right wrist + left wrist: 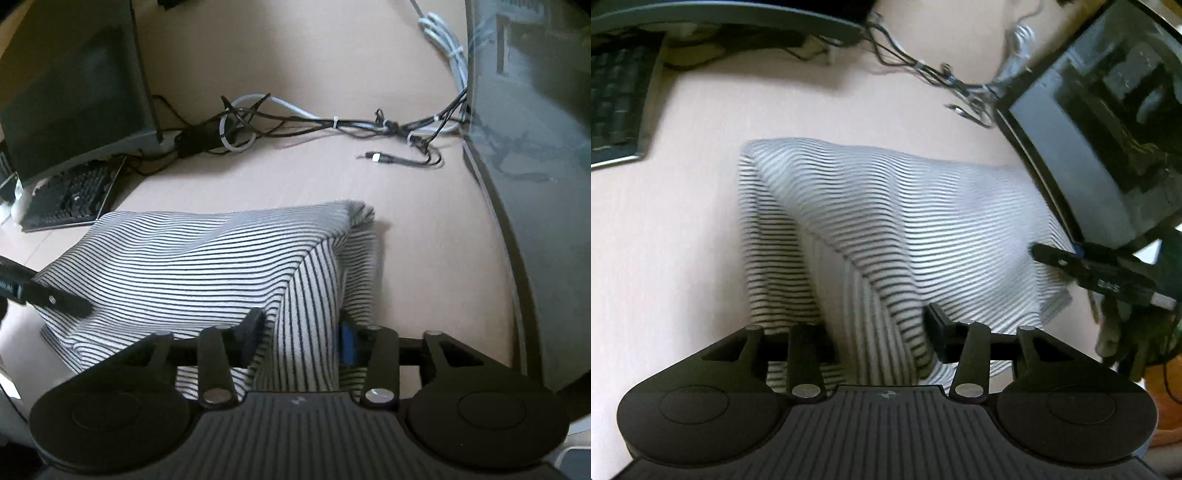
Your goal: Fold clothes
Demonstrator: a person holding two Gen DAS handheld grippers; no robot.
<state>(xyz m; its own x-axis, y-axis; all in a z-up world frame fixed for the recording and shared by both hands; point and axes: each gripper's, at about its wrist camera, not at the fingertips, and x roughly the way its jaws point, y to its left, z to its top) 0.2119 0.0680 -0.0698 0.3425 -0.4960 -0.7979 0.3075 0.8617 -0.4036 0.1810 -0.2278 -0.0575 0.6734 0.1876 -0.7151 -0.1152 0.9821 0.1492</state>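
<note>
The striped garment (pixel 207 258) lies folded over on the bench (pixel 424 229), one more fold likely left. Left gripper (pixel 879 336) and right gripper (pixel 299 336) straddle its near edge, fingers apart, not clamping.

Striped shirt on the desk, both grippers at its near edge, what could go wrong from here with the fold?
1. The striped shirt stands tented with cloth between the fingers of the left gripper and the right gripper; if it slips out unevenly, the fold may land crooked.
2. The loose cables lie just beyond the shirt, so a forward sweep could snag them.
3. The keyboard sits near the shirt's far corner and might get nudged.
</note>
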